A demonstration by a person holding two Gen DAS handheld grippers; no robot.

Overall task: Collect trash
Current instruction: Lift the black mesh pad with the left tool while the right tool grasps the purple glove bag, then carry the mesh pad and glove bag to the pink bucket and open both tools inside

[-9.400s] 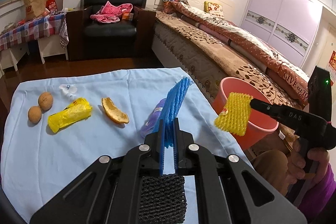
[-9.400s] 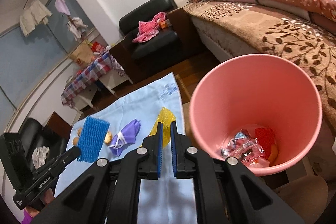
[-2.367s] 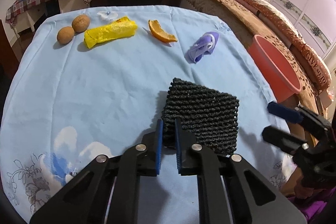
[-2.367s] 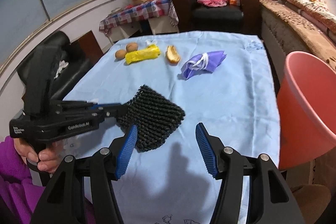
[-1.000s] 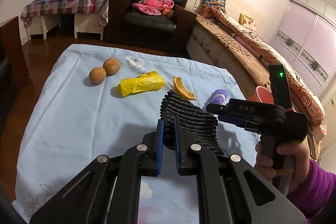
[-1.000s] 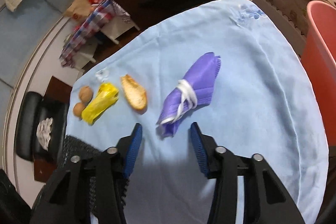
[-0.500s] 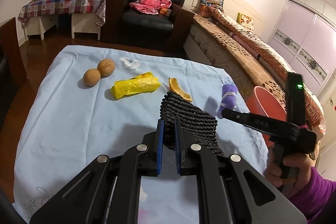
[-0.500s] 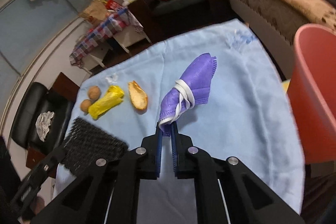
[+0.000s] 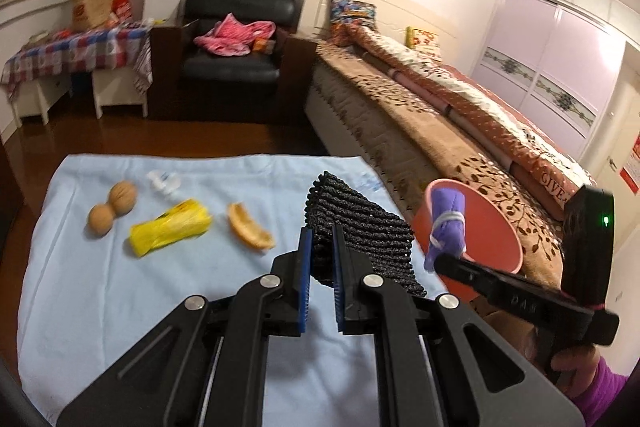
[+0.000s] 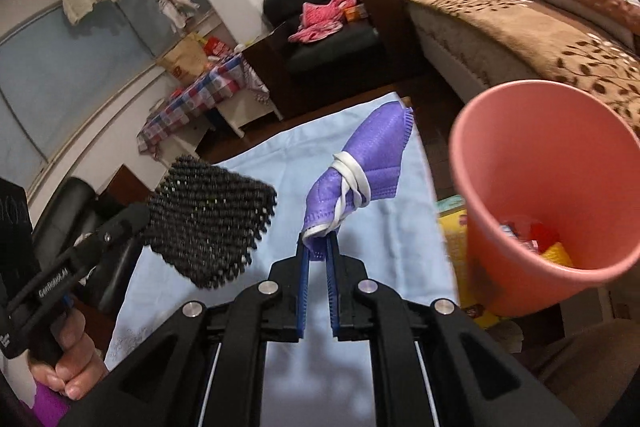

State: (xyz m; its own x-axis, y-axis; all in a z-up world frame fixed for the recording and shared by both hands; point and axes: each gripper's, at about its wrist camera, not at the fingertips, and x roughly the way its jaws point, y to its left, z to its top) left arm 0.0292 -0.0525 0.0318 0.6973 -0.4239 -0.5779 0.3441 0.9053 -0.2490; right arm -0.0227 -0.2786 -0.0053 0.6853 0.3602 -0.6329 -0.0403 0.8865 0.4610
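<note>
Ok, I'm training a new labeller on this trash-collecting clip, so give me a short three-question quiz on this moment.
1. True or false: the right gripper is shut on the purple mask.
2. What does the left gripper hold? A) yellow wrapper B) black foam net C) orange peel
3. Fill in: on the blue cloth, beside the yellow wrapper, lie two ____.

Key: 1 true. 2 B, the black foam net. 3 walnuts. The orange peel is not yet collected, and the pink bin already holds trash.
</note>
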